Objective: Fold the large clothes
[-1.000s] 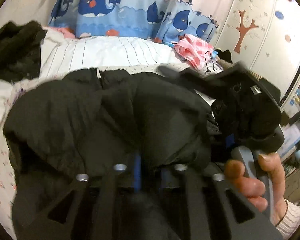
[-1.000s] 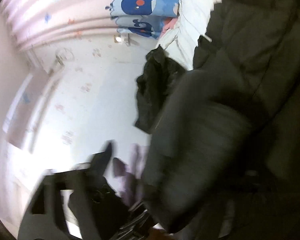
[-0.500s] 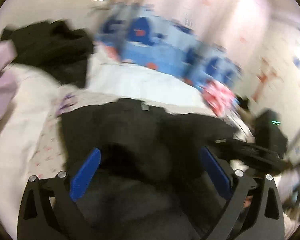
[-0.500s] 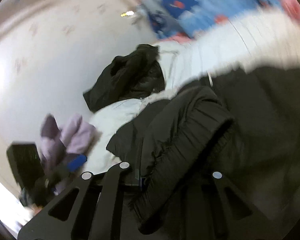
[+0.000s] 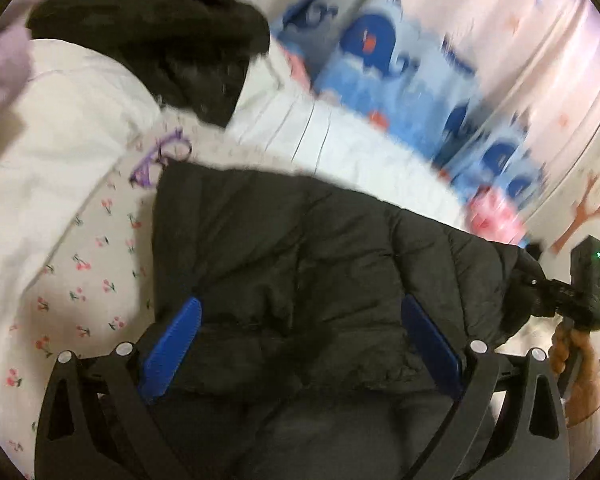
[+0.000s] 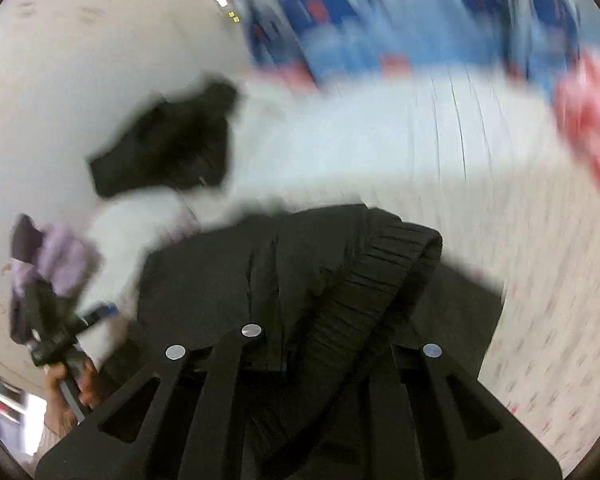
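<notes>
Across the lower half of both wrist views lies a bed (image 5: pixel 72 276) with a white cover printed in small red cherries. A white striped quilt (image 5: pixel 340 148) runs along its far side, below a blue whale-print curtain (image 5: pixel 384 64) and pale pink drapes at upper right. A second dark garment (image 5: pixel 160 36) is heaped at upper left of the left wrist view, on white bedding. A red-checked cloth (image 6: pixel 592 132) shows blurred at right of the right wrist view.

The black padded jacket (image 5: pixel 300 264) lies on the bed at centre frame, quilted, bunched and creased, one ribbed cuff (image 6: pixel 384 272) raised in the right wrist view.

The left claw (image 5: pixel 300 352) stands wide, its blue pads (image 5: pixel 172 348) either side of the jacket's near edge without pressing it; its jaws have just been opening. The right claw (image 6: pixel 300 356) has been closing and is pinched narrow on the black jacket fabric near the cuff. Both views are motion-blurred.
</notes>
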`<act>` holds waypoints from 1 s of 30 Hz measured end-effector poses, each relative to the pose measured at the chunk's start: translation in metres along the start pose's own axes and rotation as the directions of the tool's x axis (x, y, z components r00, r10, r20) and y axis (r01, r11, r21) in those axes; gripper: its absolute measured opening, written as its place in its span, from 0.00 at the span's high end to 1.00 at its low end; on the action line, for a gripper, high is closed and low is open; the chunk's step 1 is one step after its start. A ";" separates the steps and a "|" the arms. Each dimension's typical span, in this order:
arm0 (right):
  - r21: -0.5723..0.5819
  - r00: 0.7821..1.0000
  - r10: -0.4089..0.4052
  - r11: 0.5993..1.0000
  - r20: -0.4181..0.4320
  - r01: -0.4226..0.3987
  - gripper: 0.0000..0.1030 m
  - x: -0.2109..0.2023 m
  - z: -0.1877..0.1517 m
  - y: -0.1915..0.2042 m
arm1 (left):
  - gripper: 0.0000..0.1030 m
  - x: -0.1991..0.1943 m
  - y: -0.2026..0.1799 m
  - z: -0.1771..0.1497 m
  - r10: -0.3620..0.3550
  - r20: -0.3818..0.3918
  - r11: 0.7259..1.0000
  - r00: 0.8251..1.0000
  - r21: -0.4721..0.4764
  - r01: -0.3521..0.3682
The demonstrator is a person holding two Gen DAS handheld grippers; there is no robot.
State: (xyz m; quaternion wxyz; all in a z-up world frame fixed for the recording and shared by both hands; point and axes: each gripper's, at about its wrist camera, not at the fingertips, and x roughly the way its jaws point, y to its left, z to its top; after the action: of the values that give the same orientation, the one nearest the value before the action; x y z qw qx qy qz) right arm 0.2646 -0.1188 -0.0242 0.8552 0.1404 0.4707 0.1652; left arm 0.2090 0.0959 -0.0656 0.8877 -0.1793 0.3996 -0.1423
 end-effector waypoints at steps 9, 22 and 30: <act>0.180 0.971 0.227 0.954 0.080 -0.238 0.87 0.013 -0.053 -0.069 | 0.07 0.019 -0.008 -0.014 0.155 -0.061 0.983 0.986 0.108 -0.148; 0.335 0.969 0.112 0.924 0.218 -0.182 0.37 -0.042 -0.076 -0.123 | 0.07 0.045 0.030 -0.026 0.195 -0.167 0.981 0.966 0.021 -0.194; 0.061 0.999 -0.007 0.998 -0.035 0.009 0.21 0.029 -0.085 -0.060 | 0.07 0.046 0.022 -0.029 0.213 -0.164 0.977 0.963 0.032 -0.210</act>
State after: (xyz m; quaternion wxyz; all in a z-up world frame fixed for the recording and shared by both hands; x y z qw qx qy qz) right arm 0.2162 -0.1540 -0.1138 0.8430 0.1618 0.4907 0.1499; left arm 0.2188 0.0916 -0.1235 0.8625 -0.1168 0.4883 -0.0640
